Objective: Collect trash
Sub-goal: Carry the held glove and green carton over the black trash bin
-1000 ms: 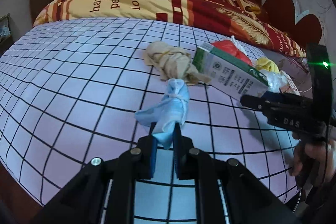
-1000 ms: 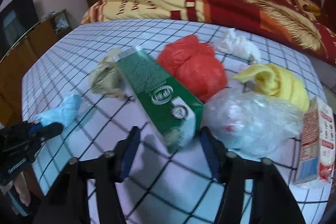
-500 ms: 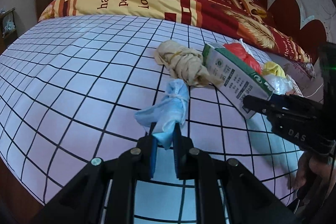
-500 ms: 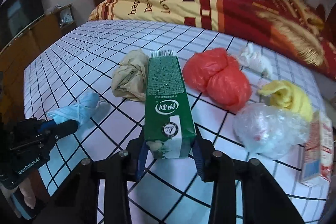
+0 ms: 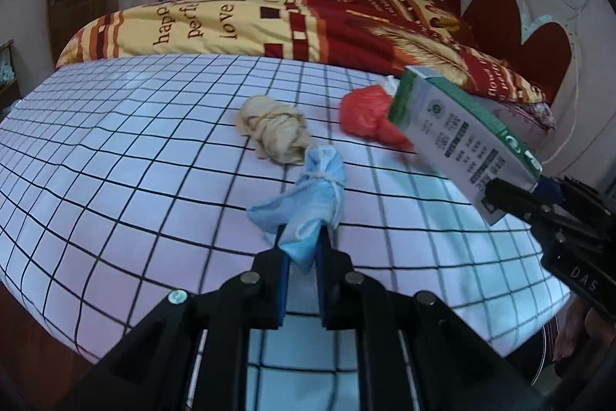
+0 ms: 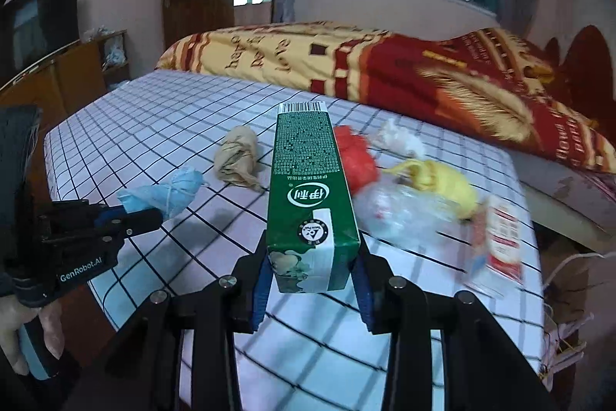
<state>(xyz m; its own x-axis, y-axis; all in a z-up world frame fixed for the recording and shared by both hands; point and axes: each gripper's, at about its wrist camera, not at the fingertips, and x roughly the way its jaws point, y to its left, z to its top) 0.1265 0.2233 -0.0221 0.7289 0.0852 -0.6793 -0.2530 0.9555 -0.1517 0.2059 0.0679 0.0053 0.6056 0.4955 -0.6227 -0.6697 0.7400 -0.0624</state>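
My left gripper (image 5: 301, 249) is shut on a crumpled blue face mask (image 5: 312, 197) and holds it over the near part of the bed; the mask also shows in the right wrist view (image 6: 165, 193). My right gripper (image 6: 312, 264) is shut on a green and white milk carton (image 6: 308, 195), lifted clear of the checked sheet (image 5: 134, 149). The carton shows at the right of the left wrist view (image 5: 458, 137). A beige wad (image 5: 275, 130), a red bag (image 5: 365, 116), a yellow wad (image 6: 442, 182), a clear plastic bag (image 6: 400, 210) and a white tissue (image 6: 398, 139) lie on the sheet.
A red and white small carton (image 6: 500, 237) lies near the bed's right edge. A folded red and yellow quilt (image 5: 308, 26) runs along the far side. A wooden cabinet (image 6: 57, 76) stands left of the bed, with a door and windows behind.
My right gripper closed on the milk carton and lifted it off the sheet. My left gripper, still holding the blue mask, rose a little.
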